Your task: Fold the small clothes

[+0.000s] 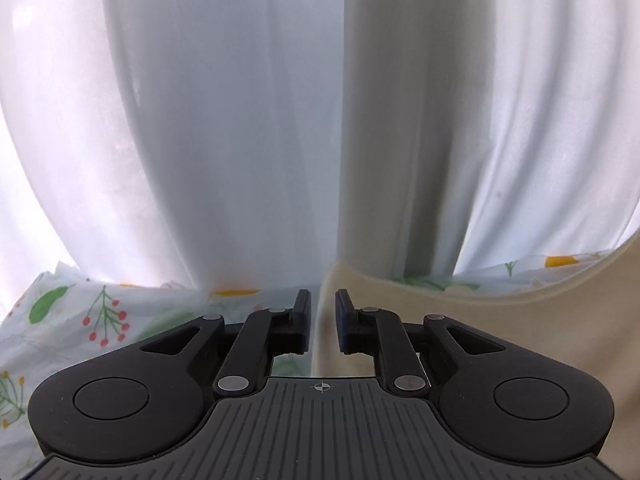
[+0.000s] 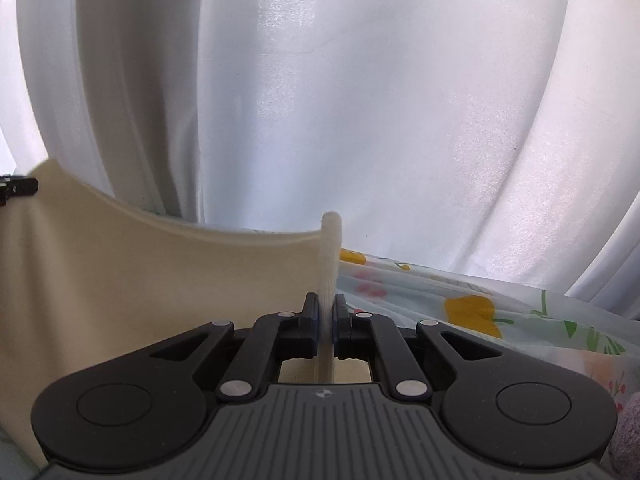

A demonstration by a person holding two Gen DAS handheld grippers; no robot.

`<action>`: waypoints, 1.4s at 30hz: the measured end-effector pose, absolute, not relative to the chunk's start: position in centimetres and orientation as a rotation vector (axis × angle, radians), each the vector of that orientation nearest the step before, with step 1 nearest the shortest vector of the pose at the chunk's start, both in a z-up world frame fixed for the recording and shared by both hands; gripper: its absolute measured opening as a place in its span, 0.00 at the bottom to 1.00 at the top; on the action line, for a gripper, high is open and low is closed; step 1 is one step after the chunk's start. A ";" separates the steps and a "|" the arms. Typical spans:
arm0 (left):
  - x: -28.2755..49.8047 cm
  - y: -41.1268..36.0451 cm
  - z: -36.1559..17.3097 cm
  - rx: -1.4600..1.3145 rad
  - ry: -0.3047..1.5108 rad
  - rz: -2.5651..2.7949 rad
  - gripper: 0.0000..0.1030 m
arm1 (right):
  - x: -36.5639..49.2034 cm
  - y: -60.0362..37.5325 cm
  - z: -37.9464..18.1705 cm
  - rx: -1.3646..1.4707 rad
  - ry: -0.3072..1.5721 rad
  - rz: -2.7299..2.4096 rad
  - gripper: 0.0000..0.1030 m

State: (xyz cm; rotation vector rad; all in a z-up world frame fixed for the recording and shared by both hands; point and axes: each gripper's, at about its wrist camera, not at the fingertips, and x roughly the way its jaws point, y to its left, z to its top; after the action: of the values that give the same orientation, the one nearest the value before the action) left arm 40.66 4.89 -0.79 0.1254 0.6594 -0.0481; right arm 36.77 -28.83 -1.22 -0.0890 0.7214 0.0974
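A cream garment hangs stretched between my two grippers above a floral sheet. My left gripper stands slightly open: the garment's left edge runs between its fingers, with a thin gap beside the left pad. In the right wrist view my right gripper is shut on the cream garment, and a bunched corner sticks up above its pads. The cloth's top edge sags in a curve towards the left gripper at the far left.
White curtains fill the background right behind the bed. The floral sheet spreads below and to the right. A fuzzy grey-pink item shows at the lower right edge.
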 end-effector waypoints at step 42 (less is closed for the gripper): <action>32.5 1.9 -4.8 -0.033 0.823 -0.295 0.44 | 30.8 -25.1 -6.1 0.400 0.734 0.366 0.37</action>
State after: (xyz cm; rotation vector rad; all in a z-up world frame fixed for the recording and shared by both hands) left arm 32.46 1.89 -4.78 -0.0331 0.8232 -0.2954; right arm 30.80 -25.07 -6.11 0.4001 0.7338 0.3663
